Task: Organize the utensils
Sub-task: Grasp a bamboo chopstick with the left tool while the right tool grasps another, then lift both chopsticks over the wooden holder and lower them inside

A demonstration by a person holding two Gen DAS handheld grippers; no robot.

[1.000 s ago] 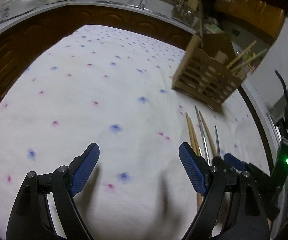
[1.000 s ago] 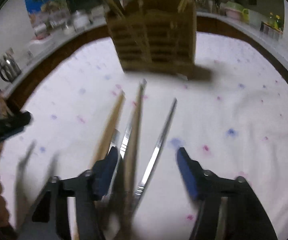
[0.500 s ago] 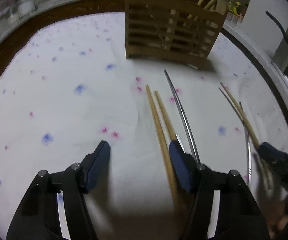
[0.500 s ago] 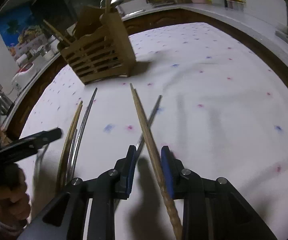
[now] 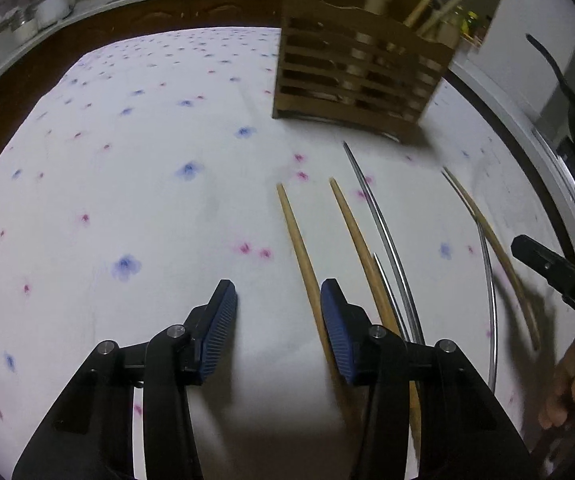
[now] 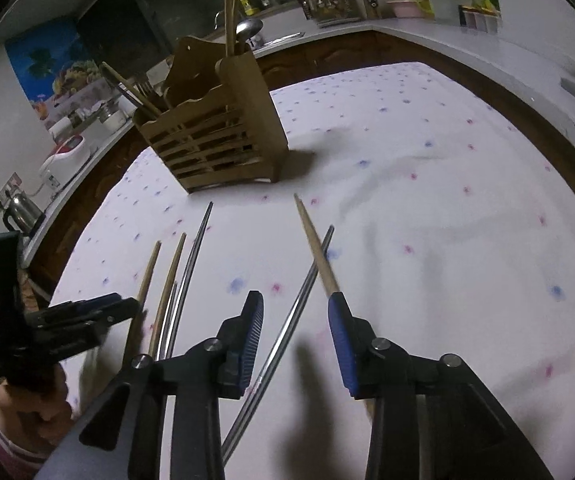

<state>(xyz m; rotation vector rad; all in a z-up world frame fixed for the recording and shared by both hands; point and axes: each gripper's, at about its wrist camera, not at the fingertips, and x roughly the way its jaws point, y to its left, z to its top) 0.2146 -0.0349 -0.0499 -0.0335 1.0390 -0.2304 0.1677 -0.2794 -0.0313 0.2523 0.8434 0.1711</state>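
A slatted wooden utensil holder [image 5: 351, 80] [image 6: 215, 144] stands on the flowered cloth with chopsticks and a spoon in it. Several wooden and metal chopsticks lie loose in front of it. My left gripper [image 5: 277, 320] is closing. One wooden chopstick [image 5: 299, 248] lies between its jaws close to the right pad, and the pads do not press it. My right gripper [image 6: 295, 332] is opening over a metal chopstick [image 6: 287, 332] on the cloth. A wooden chopstick [image 6: 315, 244] runs along the right pad's tip and disappears under that finger.
The white cloth [image 5: 127, 200] covers the table to a dark wooden rim. Another wooden chopstick [image 5: 351, 224] and a metal pair [image 5: 379, 216] lie right of the left gripper. A counter with jars, a kettle [image 6: 19, 208] and a dish rack runs behind.
The left gripper swung toward the holder and chopsticks, and its jaws narrowed around one wooden stick. The right gripper closed on a wooden chopstick, then its jaws parted again.
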